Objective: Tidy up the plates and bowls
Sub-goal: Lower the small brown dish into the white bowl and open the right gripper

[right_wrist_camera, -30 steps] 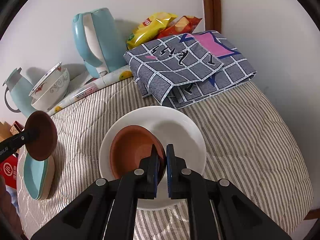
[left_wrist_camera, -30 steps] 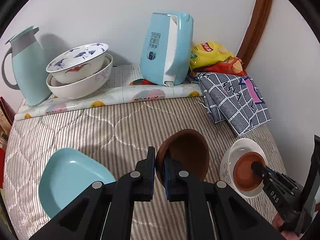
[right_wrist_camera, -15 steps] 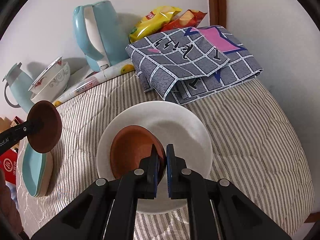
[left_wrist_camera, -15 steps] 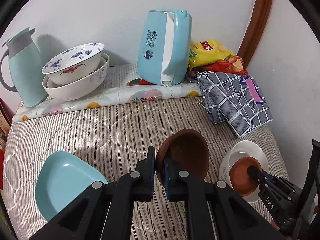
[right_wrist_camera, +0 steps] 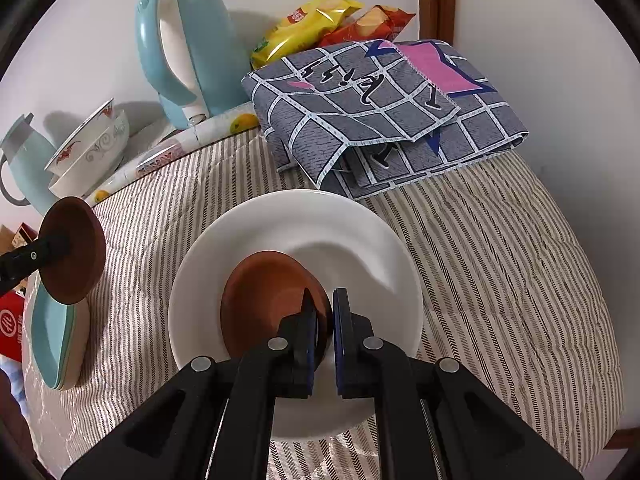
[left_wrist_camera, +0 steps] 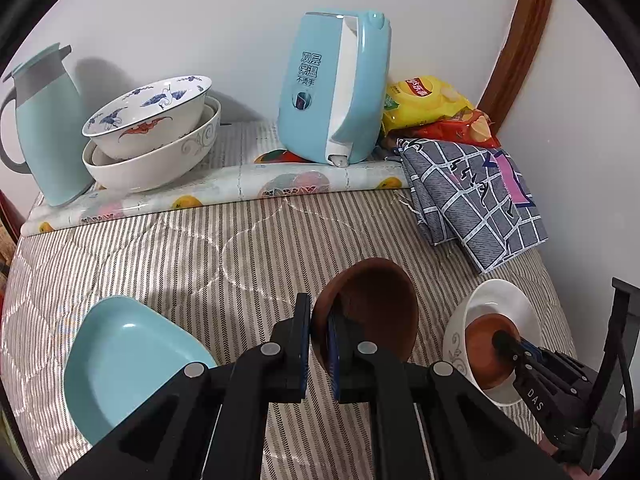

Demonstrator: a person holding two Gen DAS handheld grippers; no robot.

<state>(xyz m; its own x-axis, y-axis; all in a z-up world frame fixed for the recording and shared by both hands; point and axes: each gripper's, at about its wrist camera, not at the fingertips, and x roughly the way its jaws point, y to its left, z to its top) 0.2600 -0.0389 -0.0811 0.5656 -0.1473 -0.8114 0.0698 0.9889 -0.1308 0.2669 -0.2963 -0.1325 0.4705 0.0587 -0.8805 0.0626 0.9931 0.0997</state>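
My left gripper (left_wrist_camera: 319, 320) is shut on the rim of a dark brown dish (left_wrist_camera: 372, 312), held on edge above the striped cloth. The same dish (right_wrist_camera: 76, 256) shows at the left of the right wrist view. My right gripper (right_wrist_camera: 325, 304) is shut on the rim of a second brown saucer (right_wrist_camera: 264, 300), which sits inside a white bowl (right_wrist_camera: 320, 224). That white bowl (left_wrist_camera: 500, 300) lies at the right of the left wrist view. A teal plate (left_wrist_camera: 120, 364) rests at the front left, below the held dish.
Two patterned bowls (left_wrist_camera: 152, 132) are stacked at the back left beside a teal jug (left_wrist_camera: 44, 120). A blue kettle (left_wrist_camera: 332, 92) stands mid-back. Snack bags (left_wrist_camera: 424, 100) and a folded checked cloth (left_wrist_camera: 472, 200) fill the back right corner by the wall.
Both grips hold as before. The white bowl looks slightly larger in the right wrist view, so the right gripper and its saucer have come a little nearer to it.
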